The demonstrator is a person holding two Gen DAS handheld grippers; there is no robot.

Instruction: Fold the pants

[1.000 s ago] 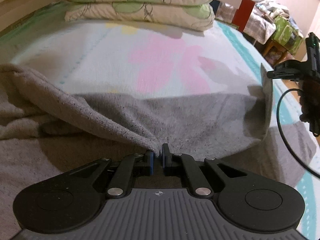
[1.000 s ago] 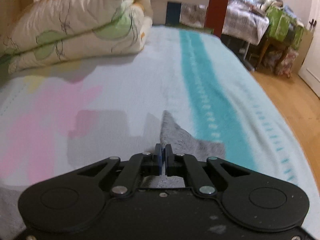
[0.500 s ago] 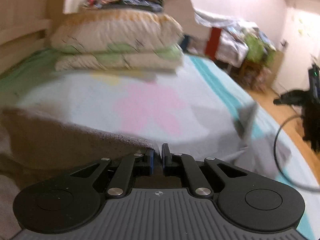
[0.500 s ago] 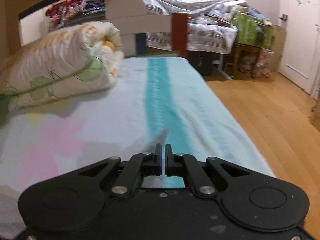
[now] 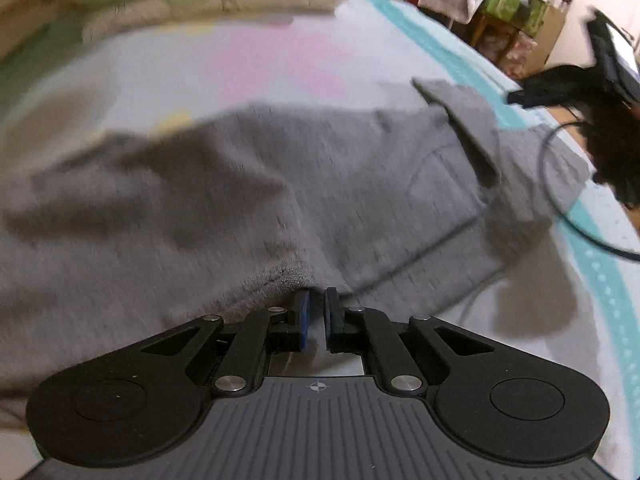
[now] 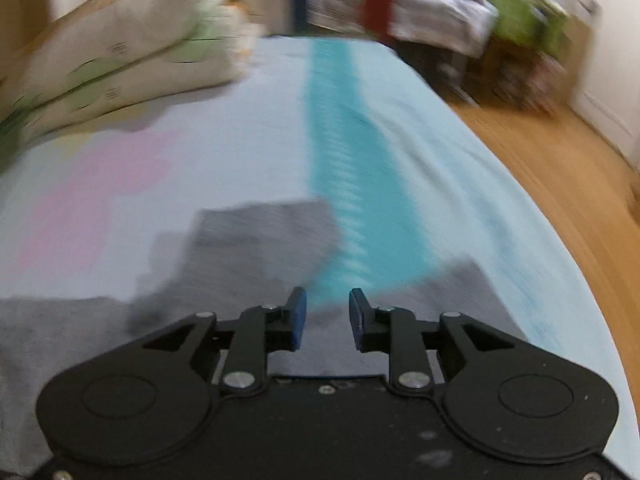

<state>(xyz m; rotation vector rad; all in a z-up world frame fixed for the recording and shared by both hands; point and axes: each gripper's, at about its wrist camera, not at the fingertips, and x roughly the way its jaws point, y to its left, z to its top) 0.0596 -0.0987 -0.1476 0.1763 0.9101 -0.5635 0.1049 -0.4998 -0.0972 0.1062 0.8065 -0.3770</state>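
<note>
A bed (image 6: 248,148) with a pale cover fills both views. Along its right side runs a teal stripe (image 6: 344,168); a pink patch (image 5: 280,60) lies near its middle. Stacked floral pillows (image 6: 132,52) rest at its head. Right of the bed is wooden floor (image 6: 560,184), with cluttered furniture (image 6: 516,36) beyond it

Both views motion-blurred. Pants (image 5: 248,184) run off the left edge of the left view; weave smeared, folds hard to read. Left gripper (image 5: 315,300) tips sit at the cloth edge, contact itself hidden. Right gripper (image 5: 576,92) cut by the right edge, fingers unseen there. Pillows (image 6: 132,56) and the far clutter (image 6: 500,32) too smeared to identify.
</note>
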